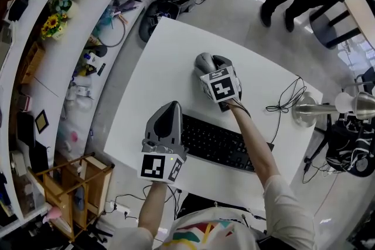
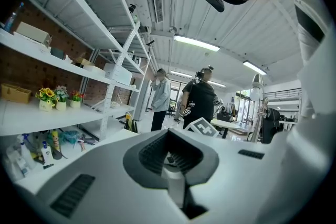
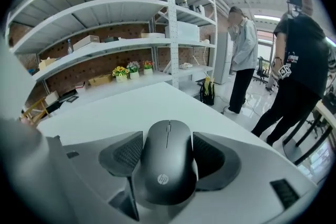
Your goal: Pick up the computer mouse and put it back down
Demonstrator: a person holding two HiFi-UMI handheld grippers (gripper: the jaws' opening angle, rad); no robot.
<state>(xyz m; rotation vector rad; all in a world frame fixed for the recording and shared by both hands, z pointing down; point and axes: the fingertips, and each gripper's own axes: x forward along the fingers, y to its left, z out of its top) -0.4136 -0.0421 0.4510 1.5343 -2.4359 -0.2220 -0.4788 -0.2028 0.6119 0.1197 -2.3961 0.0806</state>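
Landmark: black flat keyboard (image 1: 220, 143), lying along the near edge of the white bench (image 1: 167, 55).

- Left of keyboard: only a narrow strip of bare bench runs to the left edge. Floor and white curved shelving (image 1: 64, 61) lie beyond it.
- Over keyboard's left end: left gripper (image 1: 172, 106), grey body with marker cube. In the left gripper view its fingers (image 2: 152, 152) are closed together with nothing between them, and they point out over the room, not down at the bench.
- Beyond keyboard's far side: broad bare bench, open up to the far left corner.
- Beyond keyboard's middle: right gripper (image 3: 168, 157). Dark grey rounded computer mouse (image 3: 168, 165) sits between its fingers (image 3: 214, 157), pads against both flanks, nose pointing away toward the far edge. Cannot tell whether the mouse rests on the bench or is lifted off it. Bare bench ahead of it.
- Right of keyboard: thin black cable (image 1: 286, 99) looped on the bench, then a silver metal lamp (image 1: 306, 109) at the right edge. Little free room on that side.
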